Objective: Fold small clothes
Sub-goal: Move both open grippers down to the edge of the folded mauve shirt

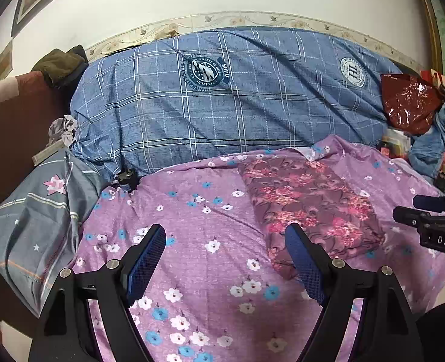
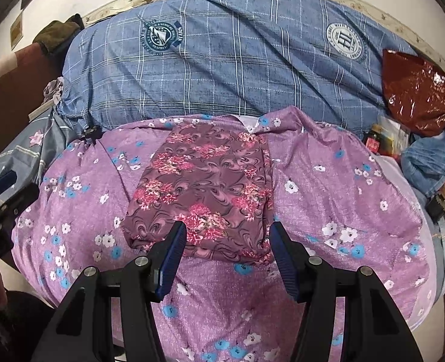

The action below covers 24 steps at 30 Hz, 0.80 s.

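Observation:
A maroon garment with pink flower print [image 1: 309, 205] lies folded into a rectangle on the purple flowered bedspread [image 1: 192, 211]. It also shows in the right wrist view [image 2: 204, 193], straight ahead. My left gripper [image 1: 225, 235] is open and empty, hovering to the left of the garment's near corner. My right gripper [image 2: 227, 232] is open and empty, its fingertips just above the garment's near edge. The right gripper's body shows at the right edge of the left wrist view [image 1: 433, 226].
A big blue checked duvet [image 1: 222, 96] is piled behind the bedspread. A grey pillow [image 1: 35, 226] lies at the left. A dark red plastic bag [image 2: 418, 96], jeans [image 2: 433, 157] and small clutter sit at the right edge.

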Each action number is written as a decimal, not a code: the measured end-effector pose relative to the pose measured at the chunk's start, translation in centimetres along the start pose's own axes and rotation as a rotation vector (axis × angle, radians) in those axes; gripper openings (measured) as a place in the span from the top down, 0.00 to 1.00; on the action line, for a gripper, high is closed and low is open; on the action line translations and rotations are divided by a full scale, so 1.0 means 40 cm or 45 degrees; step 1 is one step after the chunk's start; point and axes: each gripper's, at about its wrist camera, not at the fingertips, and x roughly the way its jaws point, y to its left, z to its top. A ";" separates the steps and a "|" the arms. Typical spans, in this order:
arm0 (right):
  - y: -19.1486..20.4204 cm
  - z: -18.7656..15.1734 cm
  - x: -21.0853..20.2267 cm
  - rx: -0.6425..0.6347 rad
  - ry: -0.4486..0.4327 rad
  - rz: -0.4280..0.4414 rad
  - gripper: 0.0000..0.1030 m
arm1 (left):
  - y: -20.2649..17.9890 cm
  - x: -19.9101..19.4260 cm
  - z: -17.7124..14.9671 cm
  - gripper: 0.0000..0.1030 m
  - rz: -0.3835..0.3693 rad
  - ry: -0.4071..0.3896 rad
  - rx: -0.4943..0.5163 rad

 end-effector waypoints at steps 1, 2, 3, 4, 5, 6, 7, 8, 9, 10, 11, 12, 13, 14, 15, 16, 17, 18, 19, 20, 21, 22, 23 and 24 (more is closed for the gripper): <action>0.002 0.001 0.003 0.001 0.000 0.002 0.43 | 0.000 0.004 0.000 0.21 0.004 0.001 0.000; 0.003 0.003 0.010 0.002 0.001 0.006 0.43 | 0.002 0.010 0.001 0.21 0.007 0.006 -0.002; 0.005 0.005 0.017 0.002 0.002 0.013 0.43 | 0.000 0.016 0.000 0.21 0.009 0.010 -0.004; 0.006 0.005 0.021 0.002 0.003 0.016 0.43 | 0.000 0.022 0.001 0.21 0.012 0.015 -0.006; 0.007 0.006 0.027 0.004 0.004 0.020 0.43 | 0.000 0.030 0.001 0.21 0.015 0.021 -0.005; 0.006 0.007 0.033 0.008 0.005 0.023 0.43 | -0.001 0.038 0.002 0.21 0.017 0.029 -0.004; 0.002 0.009 0.042 0.019 0.009 0.030 0.43 | -0.002 0.046 0.003 0.21 0.018 0.036 -0.004; -0.002 0.011 0.049 0.027 0.011 0.035 0.43 | -0.003 0.056 0.006 0.21 0.020 0.044 -0.004; -0.005 0.012 0.053 0.034 0.010 0.037 0.43 | -0.004 0.062 0.007 0.21 0.023 0.046 -0.004; -0.012 0.017 0.063 0.048 0.008 0.040 0.43 | -0.006 0.070 0.009 0.21 0.026 0.049 -0.002; -0.017 0.020 0.068 0.058 0.006 0.042 0.43 | -0.010 0.083 0.011 0.21 0.029 0.057 0.001; -0.023 0.024 0.074 0.070 0.004 0.045 0.43 | -0.013 0.093 0.013 0.21 0.030 0.067 0.003; -0.033 0.032 0.084 0.089 -0.001 0.050 0.43 | -0.015 0.102 0.016 0.21 0.031 0.075 0.004; -0.039 0.038 0.090 0.101 -0.005 0.053 0.43 | -0.018 0.112 0.018 0.21 0.032 0.082 0.005; -0.046 0.044 0.096 0.112 -0.011 0.054 0.43 | -0.021 0.125 0.024 0.21 0.034 0.092 0.005; -0.055 0.054 0.104 0.127 -0.019 0.054 0.43 | -0.023 0.132 0.029 0.21 0.036 0.095 0.005; -0.063 0.063 0.110 0.137 -0.025 0.052 0.43 | -0.025 0.140 0.036 0.21 0.038 0.097 0.005; -0.072 0.076 0.118 0.143 -0.031 0.052 0.43 | -0.030 0.151 0.049 0.21 0.042 0.098 0.008; -0.077 0.085 0.121 0.144 -0.035 0.051 0.43 | -0.034 0.160 0.061 0.21 0.043 0.097 0.010; -0.088 0.100 0.124 0.152 -0.049 0.049 0.43 | -0.037 0.166 0.069 0.21 0.046 0.095 0.011; -0.099 0.112 0.125 0.164 -0.061 0.050 0.43 | -0.042 0.177 0.087 0.21 0.051 0.083 0.012; -0.113 0.124 0.127 0.184 -0.073 0.055 0.43 | -0.045 0.184 0.098 0.21 0.050 0.074 0.012; -0.128 0.131 0.129 0.203 -0.081 0.062 0.43 | -0.050 0.192 0.107 0.21 0.048 0.065 0.012; -0.146 0.134 0.136 0.227 -0.085 0.071 0.43 | -0.057 0.207 0.118 0.21 0.045 0.059 0.010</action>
